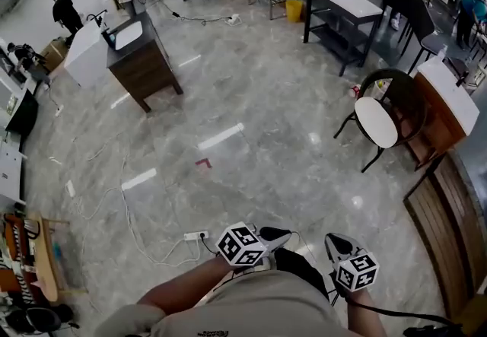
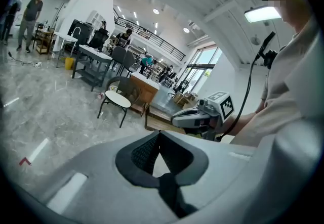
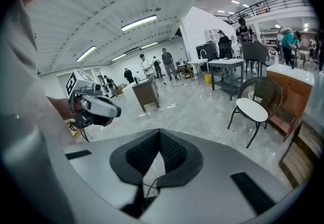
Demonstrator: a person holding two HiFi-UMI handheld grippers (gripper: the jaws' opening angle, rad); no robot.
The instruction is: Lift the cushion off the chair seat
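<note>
- Both hand-held grippers sit low by the person's body, well apart from the chair [image 1: 408,96], with grey marble floor [image 1: 251,100] stretching between them and it.
- Left gripper [image 1: 284,235]: its jaws are closed together at the tips, and only floor shows past them. It touches nothing.
- Right gripper [image 1: 333,239]: its jaws are likewise pressed together and hold nothing.
- One white oval cushion [image 1: 377,122] lies flat on the seat of the one dark-framed chair, far from both grippers.
- A wooden counter [image 1: 441,92] with a white top stands just beside the chair, on the side away from the open floor.
- One dark table [image 1: 344,2] stands beyond the chair, with a yellow bin [image 1: 294,10] near its far end.
- One dark-wood sink cabinet [image 1: 144,65] stands well away from the chair, across the floor.
- A white power strip [image 1: 195,236] and loose cables [image 1: 133,225] lie on the floor beside the left gripper, on the side away from the chair.
- A small red mark [image 1: 203,163] sits on the floor between the cabinet and the grippers.
- Several people stand at the far end of the room, well beyond the chair.
</note>
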